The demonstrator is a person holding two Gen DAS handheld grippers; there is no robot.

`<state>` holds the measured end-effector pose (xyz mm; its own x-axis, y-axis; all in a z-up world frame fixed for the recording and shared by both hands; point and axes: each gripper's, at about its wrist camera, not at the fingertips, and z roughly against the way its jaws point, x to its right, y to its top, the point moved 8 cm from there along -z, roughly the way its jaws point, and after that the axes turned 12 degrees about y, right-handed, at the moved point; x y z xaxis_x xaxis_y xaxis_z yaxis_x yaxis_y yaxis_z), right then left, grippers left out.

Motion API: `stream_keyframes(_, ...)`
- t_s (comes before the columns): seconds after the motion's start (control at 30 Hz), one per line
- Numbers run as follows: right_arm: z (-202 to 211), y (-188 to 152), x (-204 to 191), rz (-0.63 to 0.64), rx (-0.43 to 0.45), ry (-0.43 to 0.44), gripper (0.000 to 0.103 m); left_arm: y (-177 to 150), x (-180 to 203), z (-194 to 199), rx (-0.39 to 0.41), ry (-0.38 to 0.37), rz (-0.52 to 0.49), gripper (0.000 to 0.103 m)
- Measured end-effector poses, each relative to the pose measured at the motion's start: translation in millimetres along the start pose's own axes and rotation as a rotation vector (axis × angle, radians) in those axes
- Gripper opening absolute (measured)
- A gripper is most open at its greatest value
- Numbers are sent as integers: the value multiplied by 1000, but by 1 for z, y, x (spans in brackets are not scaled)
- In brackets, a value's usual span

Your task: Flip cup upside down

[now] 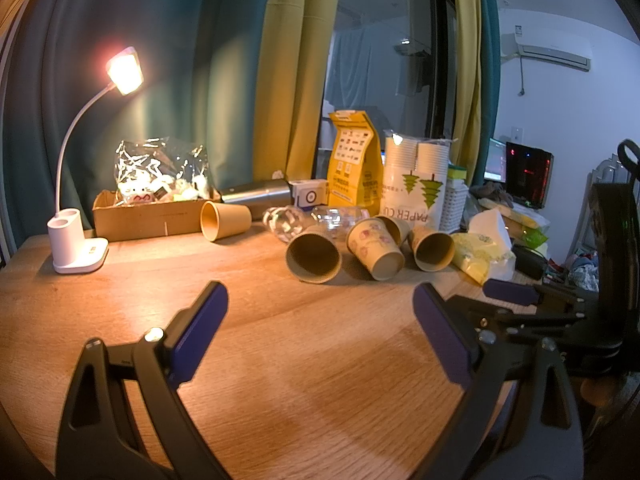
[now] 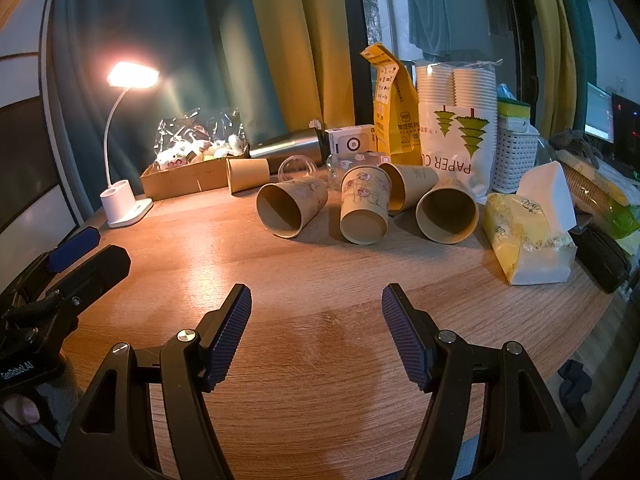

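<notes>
Both tools, left tool (image 1: 320, 308) and right tool (image 2: 316, 308), gaped wide and empty; paper cups (image 2: 364, 204) lay unflipped beside the lamp (image 2: 126, 200) on the bench (image 2: 320, 280).

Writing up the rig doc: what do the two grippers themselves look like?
Both match: left gripper and right gripper have black triangular cut-out frames, silver screws and dark blue ribbed finger pads. The left one's body reads "GenRobot.AI" in the right wrist view. No sleeves or cables visible.

Bare table (image 2: 320, 280) ahead; cups (image 2: 364, 208) apparently block beyond.
</notes>
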<state>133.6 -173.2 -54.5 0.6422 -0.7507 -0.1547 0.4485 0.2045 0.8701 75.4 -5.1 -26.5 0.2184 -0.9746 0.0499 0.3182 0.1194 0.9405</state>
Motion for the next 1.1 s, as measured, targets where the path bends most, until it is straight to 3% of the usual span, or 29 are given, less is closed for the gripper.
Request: stream_keyframes(1.1,0,2,0,-1,5,-2,71,0,1,-1,-4,-4,-11,95)
